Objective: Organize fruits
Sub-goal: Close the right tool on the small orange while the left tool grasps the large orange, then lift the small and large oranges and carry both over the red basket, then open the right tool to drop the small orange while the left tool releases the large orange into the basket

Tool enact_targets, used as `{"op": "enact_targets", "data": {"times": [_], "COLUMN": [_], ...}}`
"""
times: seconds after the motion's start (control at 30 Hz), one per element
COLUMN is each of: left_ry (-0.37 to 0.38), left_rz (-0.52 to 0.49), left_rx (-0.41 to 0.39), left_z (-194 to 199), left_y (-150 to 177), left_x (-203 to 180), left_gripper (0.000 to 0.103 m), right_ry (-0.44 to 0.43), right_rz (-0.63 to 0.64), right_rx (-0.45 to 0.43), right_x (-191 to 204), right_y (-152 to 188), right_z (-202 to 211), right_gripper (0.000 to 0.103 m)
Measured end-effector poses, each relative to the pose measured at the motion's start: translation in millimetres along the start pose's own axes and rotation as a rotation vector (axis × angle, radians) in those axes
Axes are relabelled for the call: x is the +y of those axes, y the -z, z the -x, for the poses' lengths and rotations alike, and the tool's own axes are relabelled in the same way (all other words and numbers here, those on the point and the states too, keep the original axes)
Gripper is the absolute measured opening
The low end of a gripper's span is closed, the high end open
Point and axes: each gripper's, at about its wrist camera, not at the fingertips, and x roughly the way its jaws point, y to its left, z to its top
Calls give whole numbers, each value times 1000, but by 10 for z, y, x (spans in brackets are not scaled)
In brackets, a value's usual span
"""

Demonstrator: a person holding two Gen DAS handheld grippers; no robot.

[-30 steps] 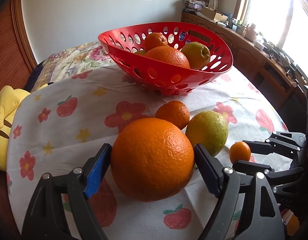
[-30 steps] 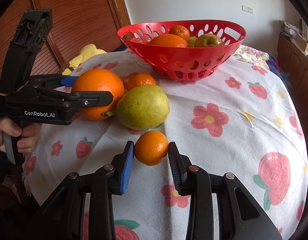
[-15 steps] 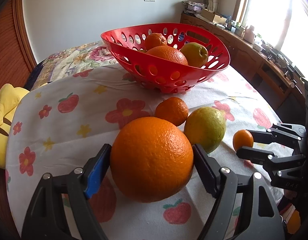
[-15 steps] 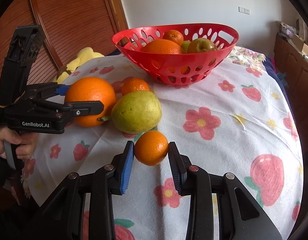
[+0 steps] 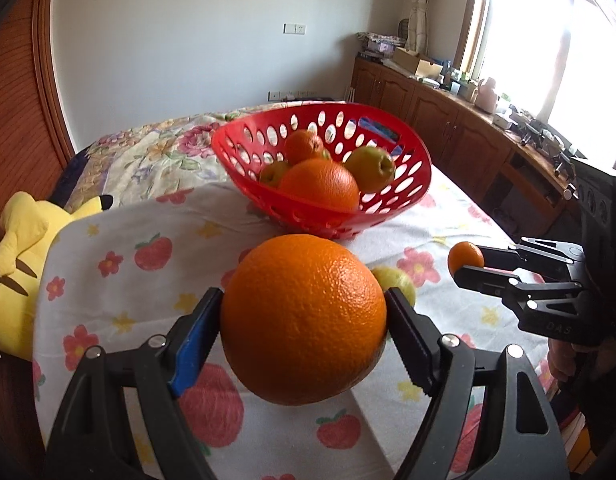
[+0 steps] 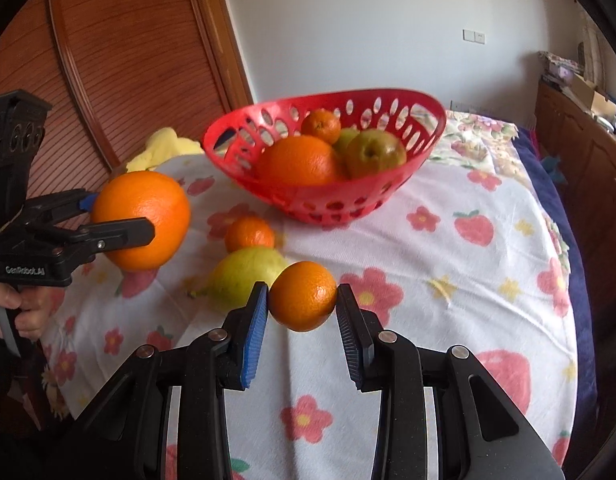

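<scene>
My left gripper (image 5: 303, 324) is shut on a large orange (image 5: 303, 326) and holds it above the table; it shows in the right wrist view (image 6: 141, 220) at the left. My right gripper (image 6: 301, 298) is shut on a small mandarin (image 6: 303, 296), lifted off the cloth; it shows in the left wrist view (image 5: 466, 258) at the right. A red perforated basket (image 6: 320, 196) stands further back with an orange, a mandarin and green fruits inside. A pear (image 6: 243, 276) and a mandarin (image 6: 249, 234) lie on the table before the basket.
The table carries a white cloth with flowers and strawberries (image 6: 468, 280). A yellow plush toy (image 5: 19, 264) lies at the table's left edge. Wooden cabinets (image 5: 448, 128) run along the right wall under a window.
Both grippers have risen with their fruit: the large orange and the small mandarin have left the cloth. The basket now sits lower in both views.
</scene>
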Motion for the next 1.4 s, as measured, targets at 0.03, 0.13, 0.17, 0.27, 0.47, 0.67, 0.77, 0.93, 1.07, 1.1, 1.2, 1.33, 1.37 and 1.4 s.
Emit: {"op": "enact_targets", "data": {"times": [0.03,0.13,0.17,0.27,0.47,0.67,0.77,0.93,1.07,1.1,1.2,1.33,1.37,1.4], "left_ry": [2,4,7,8,5,9,0,17,29,27,24,17,15,12], "left_rz": [-3,-8,-7,-9,-11,-19,-27,-22,-25,-29,-31,-34,-33,-33], "left_rx": [-5,-22,-25,-35,-51,-74,-85,-92,-102,-105,-112,-113,-111,-108], "left_z": [15,37,37,20,-42,-60,-44,-40,-42,-49,-90,-176,-204,-232], "left_y": [-25,-124,-155,-225,-382,-530,-574,-624,-699,-723,-805,-884,-900,-914], "left_x": [0,2,3,-7,-4,23,14,32,29,26,29,39,44,47], "left_gripper": [79,79,79,79,80,80,80,79,79,79,79,79,79,79], "right_ry": [3,13,15,22,21,7,-3,-1,3,3,5,9,9,7], "right_rz": [2,6,8,20,46,68,79,91,86,87,89,85,83,81], "right_rx": [-8,-31,-36,-54,-72,-65,-61,-49,-36,-33,-28,-22,-23,-24], "right_x": [-15,-61,-69,-91,-115,-74,-39,-56,-86,-91,-96,-106,-107,-108], "right_y": [-37,-156,-197,-314,-577,-748,-806,-831,-839,-837,-827,-814,-810,-808], "right_z": [19,61,70,79,-42,-265,-354,-456,-517,-522,-536,-548,-545,-541], "right_gripper": [34,34,34,34,34,34,34,34,34,34,34,35,36,36]}}
